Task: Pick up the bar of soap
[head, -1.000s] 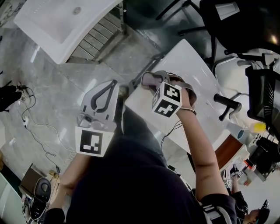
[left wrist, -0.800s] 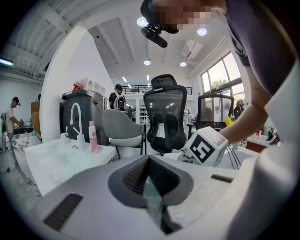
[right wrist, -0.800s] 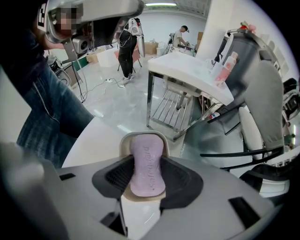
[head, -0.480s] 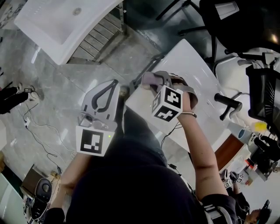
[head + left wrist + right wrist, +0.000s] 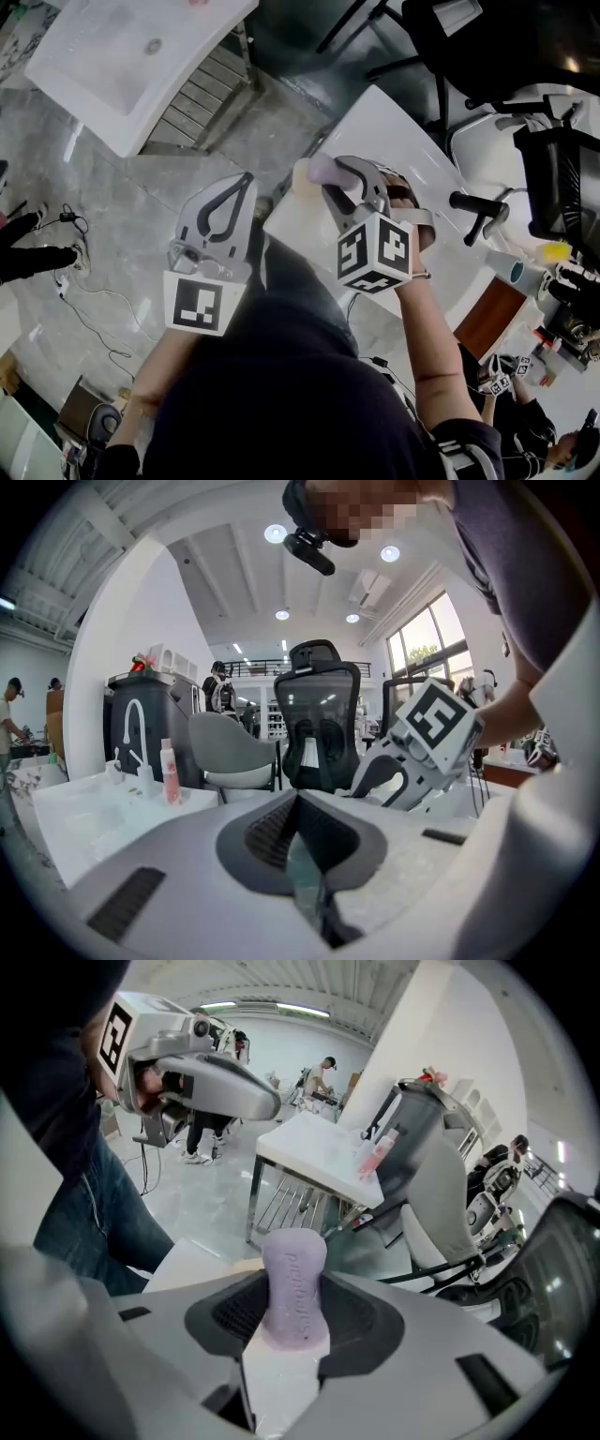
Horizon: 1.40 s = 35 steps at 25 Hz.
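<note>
- Two tongs in view, one loaded, one empty.
- Right tongs [image 5: 328, 178] [image 5: 292, 1312]: jaws closed on the bar of soap [image 5: 322, 169] [image 5: 293, 1279], a lilac bar with embossed lettering. The bar stands lengthwise in the pads and its far end sticks out past the tips.
- Soap location: over the near corner of the white tabletop [image 5: 375, 131], close to that corner's edge. Cannot tell whether the bar touches the surface.
- Left tongs [image 5: 246, 180] [image 5: 300, 846]: jaws pressed together, nothing between them. They hang over the grey floor [image 5: 112, 187], just beside the tabletop corner and clear of it.
- The two tongs sit side by side, near each other, not touching; the person's jeans-clad leg [image 5: 291, 281] is below the gap between them.
- Open room: bare floor to the left of the tabletop edge, up to a second white table [image 5: 122, 56] [image 5: 319, 1152] that is well apart, with a pink bottle [image 5: 380, 1157] [image 5: 171, 771] on it.
- Far side is crowded: black office chair [image 5: 487, 47] [image 5: 319, 714] near the tabletop's far edge.
</note>
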Each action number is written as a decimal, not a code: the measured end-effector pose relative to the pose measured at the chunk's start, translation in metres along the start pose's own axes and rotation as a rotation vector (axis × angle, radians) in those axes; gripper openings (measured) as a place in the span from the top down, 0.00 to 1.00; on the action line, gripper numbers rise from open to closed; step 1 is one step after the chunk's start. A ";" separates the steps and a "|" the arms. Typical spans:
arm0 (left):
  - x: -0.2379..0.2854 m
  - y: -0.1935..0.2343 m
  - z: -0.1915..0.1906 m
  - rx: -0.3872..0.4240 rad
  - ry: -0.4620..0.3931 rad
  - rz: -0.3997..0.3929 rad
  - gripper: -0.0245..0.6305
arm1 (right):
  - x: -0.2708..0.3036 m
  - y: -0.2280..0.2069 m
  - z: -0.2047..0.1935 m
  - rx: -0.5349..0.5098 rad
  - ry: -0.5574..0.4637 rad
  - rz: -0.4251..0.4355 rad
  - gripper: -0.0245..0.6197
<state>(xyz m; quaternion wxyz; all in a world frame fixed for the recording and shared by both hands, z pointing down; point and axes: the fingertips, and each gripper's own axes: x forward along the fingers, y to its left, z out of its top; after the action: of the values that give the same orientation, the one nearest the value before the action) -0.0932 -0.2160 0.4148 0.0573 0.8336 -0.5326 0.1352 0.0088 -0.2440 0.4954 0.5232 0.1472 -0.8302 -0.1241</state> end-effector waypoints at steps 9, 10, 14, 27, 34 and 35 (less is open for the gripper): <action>0.009 -0.015 0.043 0.025 -0.106 -0.075 0.96 | -0.072 -0.037 0.016 0.146 -0.111 -0.241 0.67; 0.011 -0.016 0.050 0.030 -0.127 -0.087 0.96 | -0.081 -0.042 0.018 0.171 -0.123 -0.273 0.67; 0.012 -0.022 0.077 0.037 -0.200 -0.122 0.96 | -0.115 -0.058 0.022 0.282 -0.190 -0.422 0.67; -0.007 -0.041 0.157 0.095 -0.368 -0.208 0.96 | -0.233 -0.073 0.015 0.608 -0.445 -0.870 0.67; -0.019 -0.052 0.196 0.121 -0.441 -0.252 0.96 | -0.291 -0.069 0.007 0.767 -0.581 -1.108 0.66; -0.021 -0.054 0.201 0.127 -0.452 -0.260 0.96 | -0.299 -0.069 0.005 0.779 -0.593 -1.142 0.66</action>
<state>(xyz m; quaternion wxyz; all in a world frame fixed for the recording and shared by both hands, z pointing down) -0.0197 -0.2229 0.2188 -0.0984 0.9059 -0.4109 -0.0297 0.1342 -0.1958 0.2198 0.0421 0.6895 -0.7149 -0.1080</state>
